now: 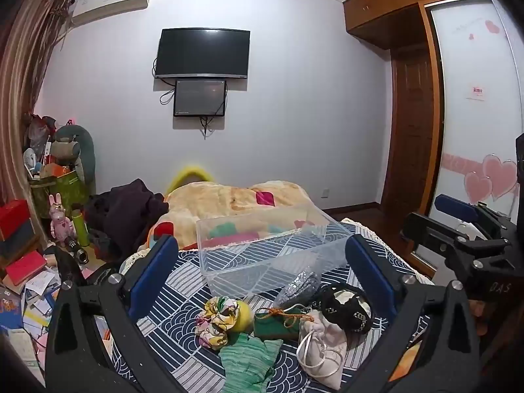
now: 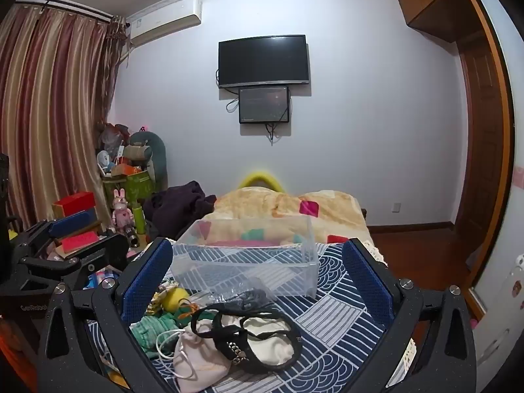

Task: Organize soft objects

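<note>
A pile of soft items lies on the blue patterned bedspread point(image 1: 183, 271): a floral scrunchie point(image 1: 216, 322), a yellow ball point(image 1: 244, 316), a green knit cloth point(image 1: 249, 363), a green pouch point(image 1: 278, 324), a pale drawstring bag point(image 1: 322, 347), a black beaded bag point(image 1: 347, 308) and a clear packet of grey stuff point(image 1: 299, 286). An empty clear plastic bin point(image 1: 271, 245) stands just beyond them. My left gripper point(image 1: 262, 262) is open above the pile. My right gripper point(image 2: 258, 265) is open over the black bag point(image 2: 249, 337) and pale bag point(image 2: 199, 360), facing the bin point(image 2: 249, 255).
A beige patchwork blanket point(image 1: 235, 199) and dark clothes point(image 1: 127, 209) lie further up the bed. Boxes, toys and papers clutter the left side point(image 1: 39, 262). A wardrobe and door stand right point(image 1: 412, 131). A TV hangs on the far wall point(image 1: 203, 52).
</note>
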